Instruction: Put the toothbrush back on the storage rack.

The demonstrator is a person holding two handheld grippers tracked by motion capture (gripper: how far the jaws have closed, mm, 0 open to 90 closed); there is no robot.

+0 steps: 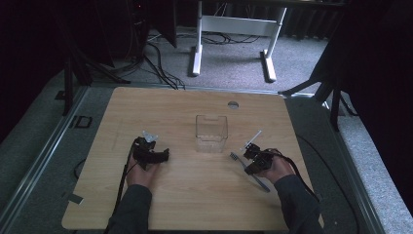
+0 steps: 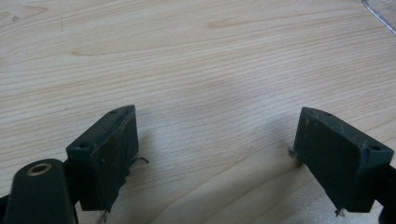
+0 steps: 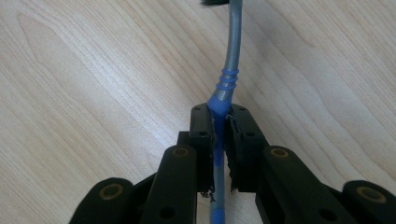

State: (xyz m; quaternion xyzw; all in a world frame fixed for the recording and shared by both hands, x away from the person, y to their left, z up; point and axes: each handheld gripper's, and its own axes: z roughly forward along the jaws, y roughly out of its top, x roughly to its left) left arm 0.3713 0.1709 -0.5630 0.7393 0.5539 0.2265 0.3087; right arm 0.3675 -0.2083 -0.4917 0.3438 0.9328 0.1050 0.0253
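The toothbrush [image 3: 225,84] lies on the table [image 1: 195,195] just right of the clear box [image 1: 211,132], its handle pinched between the closed jaws of the right gripper [image 3: 218,123]; its bristle head is cut off at the frame edge. Left of the box, the left gripper [image 2: 215,149] gapes wide, holding nothing.

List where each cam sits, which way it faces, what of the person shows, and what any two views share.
High view: above the person's side, looking forward and down on the table; both forearms, left gripper, right gripper, clear box.
Left gripper view: rides the left gripper, open jaws over bare wood.
Right gripper view: rides the right gripper, jaws clamping the toothbrush.
Shared: high and right gripper views both show the toothbrush.
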